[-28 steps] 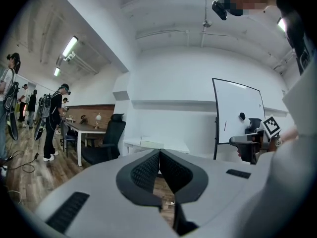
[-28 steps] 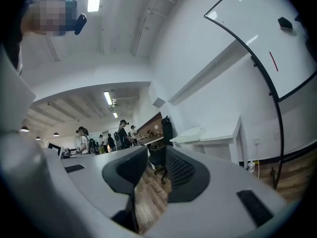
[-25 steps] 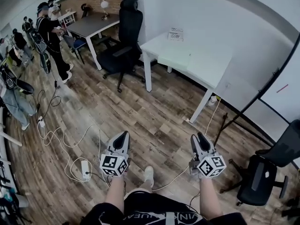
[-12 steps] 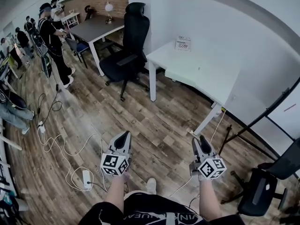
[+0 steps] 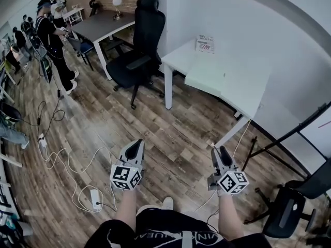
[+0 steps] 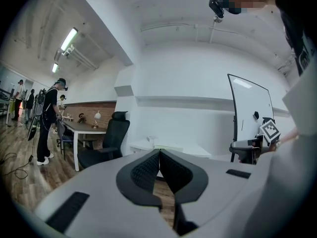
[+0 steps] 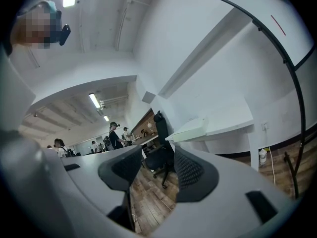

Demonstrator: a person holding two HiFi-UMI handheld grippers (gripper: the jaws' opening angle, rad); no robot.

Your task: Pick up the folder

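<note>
white desk [image 5: 248, 84] bearing flat pale-green folder [image 5: 206, 76] far off; left hand-held gripper [image 5: 135, 146] clenched empty, right hand-held gripper [image 5: 222, 152] just widened, empty; might shove so flat a folder away.

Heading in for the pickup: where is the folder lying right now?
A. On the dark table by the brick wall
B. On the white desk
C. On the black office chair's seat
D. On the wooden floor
B: the pale green folder lies flat on the white desk, along the desk's near edge.
</note>
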